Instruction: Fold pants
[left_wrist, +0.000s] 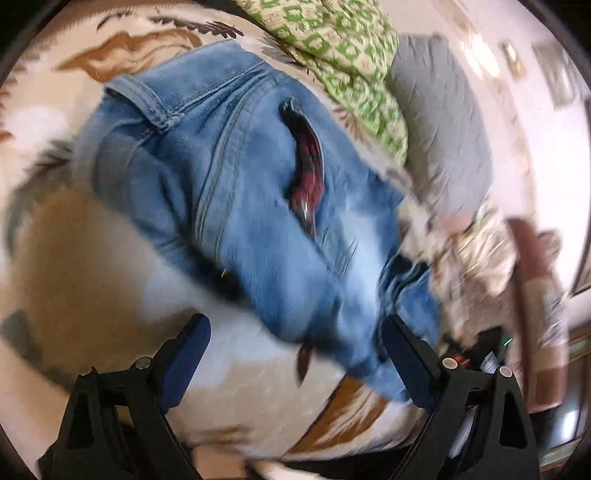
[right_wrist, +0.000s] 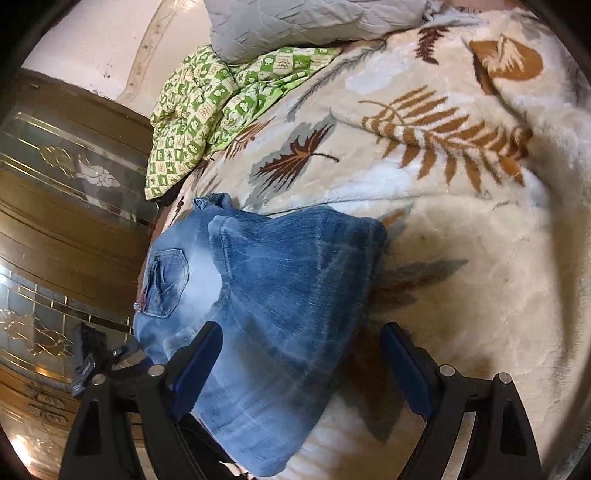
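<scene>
The blue jeans (right_wrist: 280, 295) lie folded on the leaf-patterned blanket (right_wrist: 461, 258). The left claw (left_wrist: 295, 354) and right claw (right_wrist: 301, 362) both gape wide, gripping nothing.

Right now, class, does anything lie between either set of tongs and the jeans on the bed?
Nothing visible does. The left tongs and right tongs both stand open directly over the jeans, which lie on the leaf-print blanket. The green quilt and grey pillow lie beyond, off to the side.
</scene>
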